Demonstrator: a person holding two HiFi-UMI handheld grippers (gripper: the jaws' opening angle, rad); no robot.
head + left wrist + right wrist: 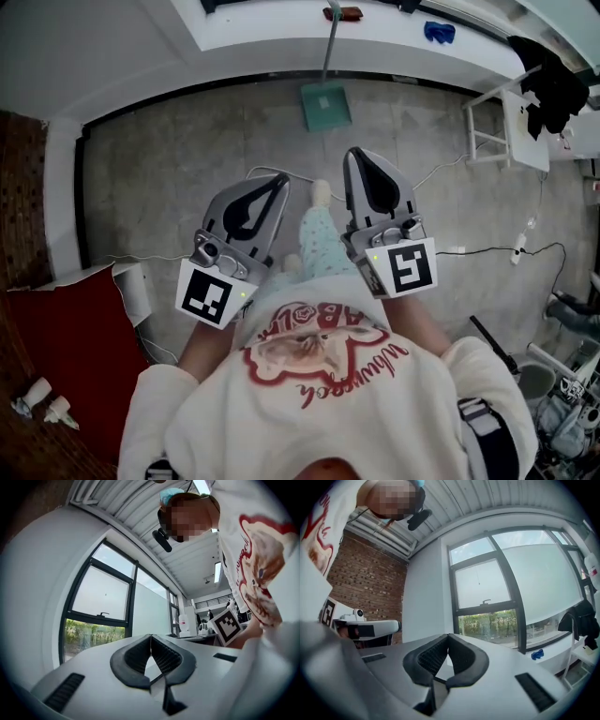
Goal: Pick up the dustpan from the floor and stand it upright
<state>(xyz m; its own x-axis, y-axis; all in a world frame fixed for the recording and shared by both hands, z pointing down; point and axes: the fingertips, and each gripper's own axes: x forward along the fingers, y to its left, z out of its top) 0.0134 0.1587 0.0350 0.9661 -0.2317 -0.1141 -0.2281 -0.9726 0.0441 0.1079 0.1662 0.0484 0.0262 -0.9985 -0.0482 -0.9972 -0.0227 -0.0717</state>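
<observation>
Two grippers are up in front of the person's chest, and both are clenched on nothing. The left gripper [272, 187] sits left of centre in the head view. In its own view the jaws are pressed tip to tip, with only a window and ceiling beyond them. The right gripper [359, 167] is just beside it, right of centre, jaws likewise closed together and empty.

The dustpan [325, 105] is well apart from both. It's a teal pan on the grey floor [169, 178] at the upper centre of the frame, ahead of the jaws and between the lines the two pairs point along, at the foot of the white ledge [262, 23]. Its pale handle runs up the frame and crosses in front of that ledge, so the top end is raised off the floor.

Around the edges, there's a red mat [66, 328] at lower left, a white stool [497, 122] at upper right, and a black cable [487, 251] trailing over the floor at right.
</observation>
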